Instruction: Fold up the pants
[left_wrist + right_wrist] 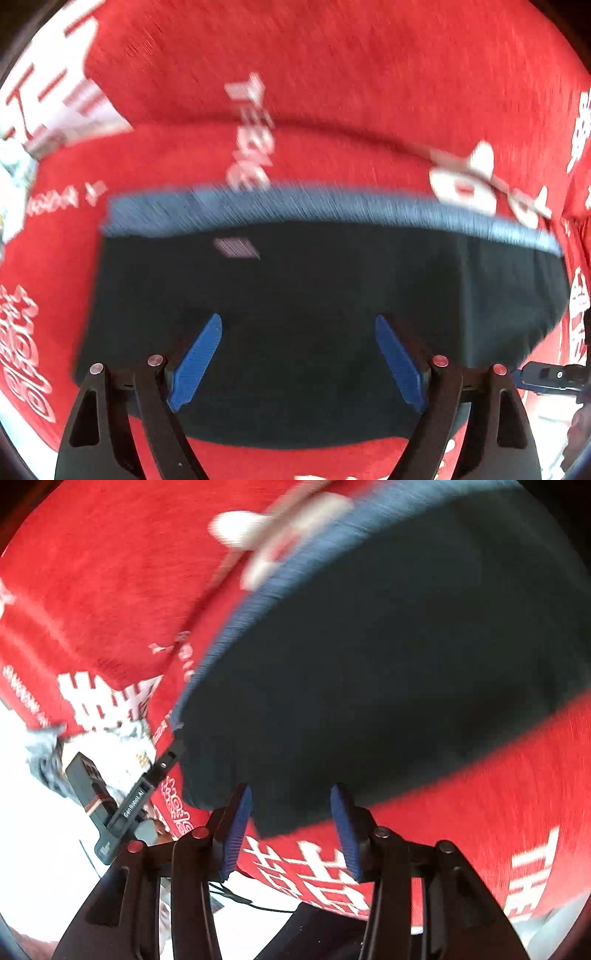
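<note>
The pants [317, 317] are dark navy with a lighter blue band [332, 210] along the far edge. They lie folded into a flat rectangle on a red cloth [332, 74] with white lettering. My left gripper [298, 321] is open above the near part of the pants, its blue fingers spread wide and holding nothing. In the right wrist view the pants [388, 664] fill the upper right. My right gripper [291, 794] is open over a near corner of the pants, with nothing between its fingers. Both views are motion-blurred.
The other gripper's tip [550, 374] shows at the right edge of the left wrist view, and the left gripper's body [129, 805] at the left of the right wrist view. A white surface [37, 830] with crumpled grey items [48, 760] lies beyond the red cloth's edge.
</note>
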`<state>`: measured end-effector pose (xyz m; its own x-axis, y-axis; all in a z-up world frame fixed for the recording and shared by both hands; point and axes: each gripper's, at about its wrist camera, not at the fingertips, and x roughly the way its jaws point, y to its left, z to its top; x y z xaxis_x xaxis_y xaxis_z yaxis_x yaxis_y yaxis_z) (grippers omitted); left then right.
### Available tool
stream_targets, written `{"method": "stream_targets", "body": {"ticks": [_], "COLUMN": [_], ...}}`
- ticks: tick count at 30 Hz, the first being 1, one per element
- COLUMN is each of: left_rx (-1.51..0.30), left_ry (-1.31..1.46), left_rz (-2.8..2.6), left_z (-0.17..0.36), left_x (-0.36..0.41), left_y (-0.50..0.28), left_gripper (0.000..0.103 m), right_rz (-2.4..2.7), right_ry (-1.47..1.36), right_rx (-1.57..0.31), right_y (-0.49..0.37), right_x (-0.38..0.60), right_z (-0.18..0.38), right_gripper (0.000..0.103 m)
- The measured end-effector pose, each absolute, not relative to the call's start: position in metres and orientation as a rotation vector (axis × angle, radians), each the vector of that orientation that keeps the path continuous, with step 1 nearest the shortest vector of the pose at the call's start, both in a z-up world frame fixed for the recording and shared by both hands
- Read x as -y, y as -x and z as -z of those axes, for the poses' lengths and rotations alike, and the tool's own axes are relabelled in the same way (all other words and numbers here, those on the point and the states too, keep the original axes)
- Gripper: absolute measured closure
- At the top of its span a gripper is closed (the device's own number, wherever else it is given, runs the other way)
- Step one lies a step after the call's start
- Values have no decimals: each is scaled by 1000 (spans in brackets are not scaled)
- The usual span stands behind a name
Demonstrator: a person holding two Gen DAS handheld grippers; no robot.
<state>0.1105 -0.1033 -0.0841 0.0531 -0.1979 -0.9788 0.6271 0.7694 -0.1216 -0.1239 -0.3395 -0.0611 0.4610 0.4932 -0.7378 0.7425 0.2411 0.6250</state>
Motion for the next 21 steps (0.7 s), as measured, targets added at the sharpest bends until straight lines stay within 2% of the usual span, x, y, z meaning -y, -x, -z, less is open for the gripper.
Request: {"method": "stream_targets", "body": {"ticks": [4,11,12,14,17,19,21], "left_rx": [-1290,-1317,-1310,-1304,-1289,-1262,-1270], "left_ry": [-547,-551,-559,-563,-570,-586,-595], "left_rz": [656,662,659,657,664,670,661], "left_z": [97,98,99,102,100,104,103], "left_x": [111,115,115,118,108,110,111], "left_y": [-80,-90,-89,-87,-77,-74,-75], "left_gripper": [16,15,15,15,15,13,13], "right_rz": [275,288,294,315,299,325,329], "right_ry": [-1518,-1572,-1579,-1538,-1399,-1348,-1385], "right_rx": [-1101,-1020,-1014,-1028,-1027,-1108,-1102], "right_y": [157,165,164,160,156,165,174], "right_x": [343,353,353,357,355,349,349], "right_z": [79,84,85,77,56,68,75], "right_gripper": [54,54,57,96,96,96,96]}}
